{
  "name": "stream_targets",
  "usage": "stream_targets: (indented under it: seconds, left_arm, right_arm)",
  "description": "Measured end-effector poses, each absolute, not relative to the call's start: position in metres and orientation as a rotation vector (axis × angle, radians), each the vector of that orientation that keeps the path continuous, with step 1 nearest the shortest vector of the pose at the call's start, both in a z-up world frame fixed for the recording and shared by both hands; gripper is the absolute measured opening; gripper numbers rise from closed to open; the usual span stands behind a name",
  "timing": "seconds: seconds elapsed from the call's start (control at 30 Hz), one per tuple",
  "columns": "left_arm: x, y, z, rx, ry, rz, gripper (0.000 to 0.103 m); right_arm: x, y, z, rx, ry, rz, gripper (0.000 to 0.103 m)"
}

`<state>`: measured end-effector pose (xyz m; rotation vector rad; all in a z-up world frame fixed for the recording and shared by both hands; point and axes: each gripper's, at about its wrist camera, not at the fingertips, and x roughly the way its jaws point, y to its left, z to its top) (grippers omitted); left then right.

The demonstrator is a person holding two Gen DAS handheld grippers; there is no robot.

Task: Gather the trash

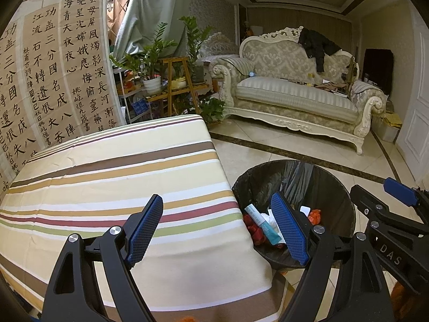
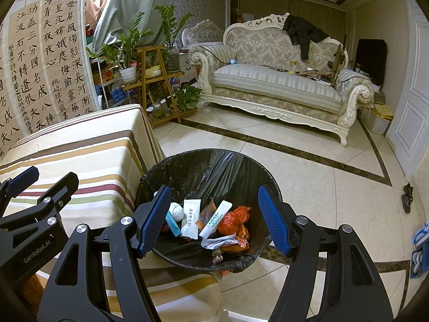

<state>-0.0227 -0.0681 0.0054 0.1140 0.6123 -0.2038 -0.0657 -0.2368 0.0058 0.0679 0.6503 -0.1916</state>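
Blue-padded left gripper [image 1: 218, 230] and right gripper [image 2: 214, 221] both gape wide, holding nothing. Just beyond, round black-lined trash bin [image 2: 150, 179] beside striped tablecloth table [image 1: 107, 177] holds light, crinkly wrappers [image 2: 190, 216]; pinch edges. Grippers read "DAS", "GenRobot.AI". Far left: calligraphy scrolls [image 1: 67, 67].

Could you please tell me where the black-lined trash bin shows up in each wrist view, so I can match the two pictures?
Left wrist view: trash bin at lower right, beside the striped table, partly behind the open left hand-held gripper.
Right wrist view: bin at lower centre, framed by the open right hand-held gripper.
Shared landmark: the ornate sofa.
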Motion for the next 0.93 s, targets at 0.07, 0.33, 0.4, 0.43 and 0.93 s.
stream_targets:
  seconds: [0.07,0.33,0.4,0.43,0.93]
  left_arm:
    - [-0.022,-0.067,0.006,0.112,0.611,-0.201,0.082]
    - [-0.026,-0.069,0.007,0.112,0.594,-0.203,0.084]
    - [-0.027,-0.069,0.007,0.109,0.594,-0.205,0.084]
    - [-0.027,-0.07,0.007,0.107,0.594,-0.205,0.084]
    - [-0.012,-0.052,0.008,0.084,0.626,-0.183,0.084]
  right_arm:
    - [-0.065,-0.237,0.006,0.069,0.651,-0.192,0.066]
    - [-0.065,-0.237,0.006,0.068,0.651,-0.191,0.066]
    - [-0.066,-0.236,0.006,0.068,0.652,-0.192,0.066]
    - [-0.065,-0.236,0.006,0.069,0.652,-0.192,0.066]
    - [-0.061,-0.221,0.003,0.054,0.668,-0.172,0.066]
